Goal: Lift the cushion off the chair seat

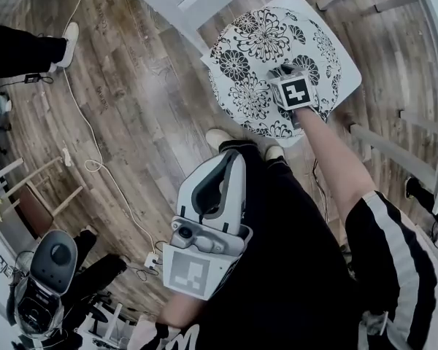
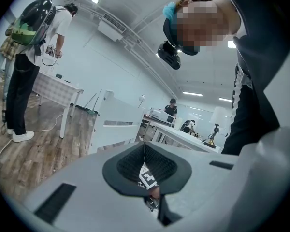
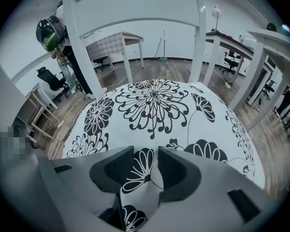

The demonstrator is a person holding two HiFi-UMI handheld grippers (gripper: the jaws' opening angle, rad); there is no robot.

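The left gripper (image 2: 145, 151) is idling, jaws together. The right gripper (image 3: 146, 170), jaws wide, is straddling the likely soft, light cushion (image 3: 154, 105) at its edge.

The cushion (image 1: 259, 57) is white, with large black flowers printed on it, and its corners are rounded. It lies flat on the seat (image 1: 352, 84) of a white chair and covers almost the whole of it. Only the bare white corners of the seat show, at the left and right edges of the cushion. In the right gripper view the top of the cushion looks smooth and a little domed. Its far edge lies toward the chair back (image 3: 198, 37).
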